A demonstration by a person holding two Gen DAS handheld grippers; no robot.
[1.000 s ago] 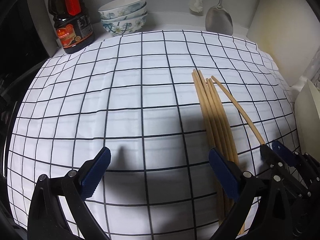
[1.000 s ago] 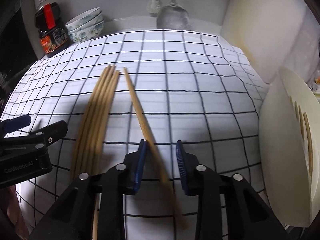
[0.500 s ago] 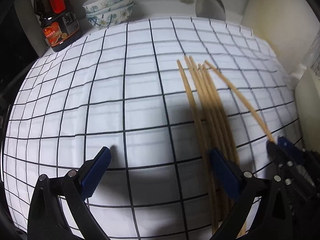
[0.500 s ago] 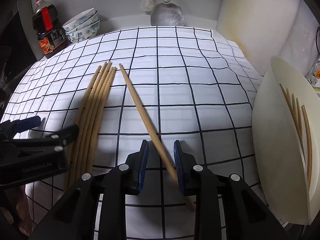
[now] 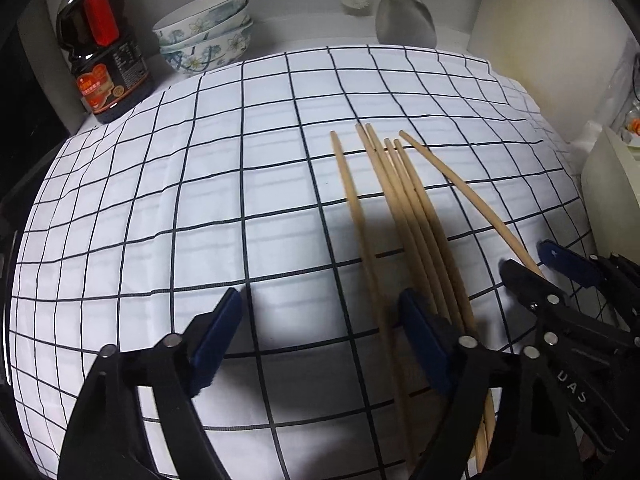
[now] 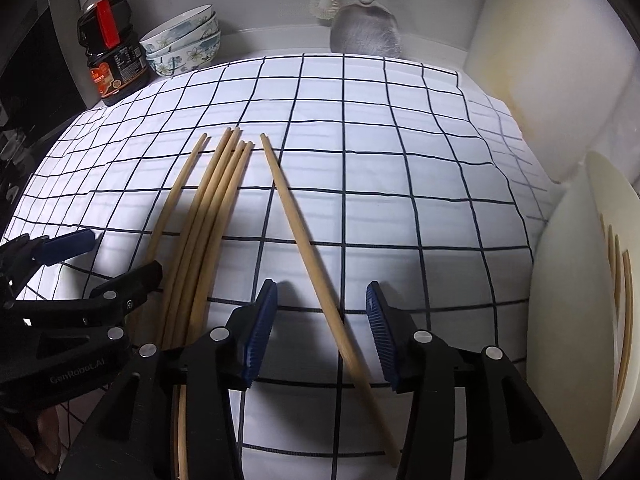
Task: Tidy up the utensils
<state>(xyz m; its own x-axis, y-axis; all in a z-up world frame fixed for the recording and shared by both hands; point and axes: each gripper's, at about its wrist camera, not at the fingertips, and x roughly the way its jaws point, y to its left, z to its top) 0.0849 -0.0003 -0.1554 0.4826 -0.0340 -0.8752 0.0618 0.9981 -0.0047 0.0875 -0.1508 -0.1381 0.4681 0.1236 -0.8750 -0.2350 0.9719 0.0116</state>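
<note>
Wooden lone chopstick (image 6: 304, 248) is lying between the right gripper (image 6: 322, 320)'s just-opening, untouching fingers, so closing squarely is advisable; left gripper (image 5: 320, 332)'s fingers are narrowing, gripping nothing.

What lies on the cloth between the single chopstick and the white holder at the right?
Nothing: in the right wrist view, only bare checked cloth stretches from the single chopstick to the white holder, which already holds some chopsticks.
</note>
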